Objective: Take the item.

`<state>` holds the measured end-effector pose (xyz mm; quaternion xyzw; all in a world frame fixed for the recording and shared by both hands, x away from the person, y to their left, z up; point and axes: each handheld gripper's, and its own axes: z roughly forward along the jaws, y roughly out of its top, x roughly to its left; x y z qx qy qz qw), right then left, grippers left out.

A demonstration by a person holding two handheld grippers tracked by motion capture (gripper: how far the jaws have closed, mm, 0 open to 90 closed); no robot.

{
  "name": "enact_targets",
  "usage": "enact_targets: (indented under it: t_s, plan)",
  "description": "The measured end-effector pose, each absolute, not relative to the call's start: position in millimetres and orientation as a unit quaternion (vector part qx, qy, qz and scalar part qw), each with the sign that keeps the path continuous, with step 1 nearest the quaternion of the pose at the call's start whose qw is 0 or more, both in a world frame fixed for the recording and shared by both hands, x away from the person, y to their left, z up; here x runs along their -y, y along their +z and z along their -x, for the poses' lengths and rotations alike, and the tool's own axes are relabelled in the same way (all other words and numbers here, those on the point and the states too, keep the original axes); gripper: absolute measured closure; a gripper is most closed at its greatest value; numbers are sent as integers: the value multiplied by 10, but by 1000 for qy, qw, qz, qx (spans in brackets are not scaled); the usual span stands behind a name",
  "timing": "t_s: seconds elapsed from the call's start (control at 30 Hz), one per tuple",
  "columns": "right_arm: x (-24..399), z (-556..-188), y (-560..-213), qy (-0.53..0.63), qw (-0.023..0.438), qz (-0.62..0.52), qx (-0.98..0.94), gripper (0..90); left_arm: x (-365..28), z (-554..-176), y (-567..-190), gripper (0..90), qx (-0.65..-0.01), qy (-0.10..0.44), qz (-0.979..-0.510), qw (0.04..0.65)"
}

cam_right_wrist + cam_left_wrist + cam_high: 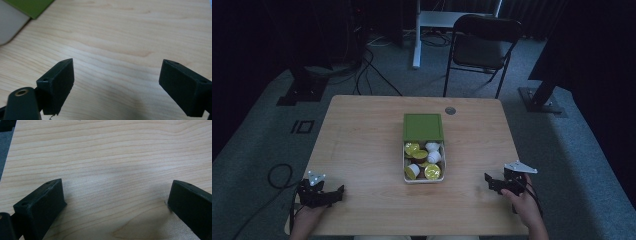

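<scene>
Overhead, open box (424,170) of capsules (432,171) mid-counter (362,150), left tool (323,194) and right tool (497,183) both spread empty; close-up, bare woodgrain between jaws.

We see a light wooden table (362,150) — on it, mid-table, an open box (424,176) with its green lid (423,126).

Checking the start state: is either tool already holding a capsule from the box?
No: in the high view the left tool and right tool rest open on the table, apart from the box.
</scene>
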<state>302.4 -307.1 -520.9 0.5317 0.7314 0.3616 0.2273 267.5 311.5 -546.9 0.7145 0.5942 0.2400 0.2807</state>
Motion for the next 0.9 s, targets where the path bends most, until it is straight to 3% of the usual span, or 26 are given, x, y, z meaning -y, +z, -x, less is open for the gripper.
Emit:
enact_targets:
  t_s: [0.9]
  plan:
    - [2683,-3060,-4753,419,214,-491,-733,134,-3116,-2675,-5469,10,-594,240,-715,281]
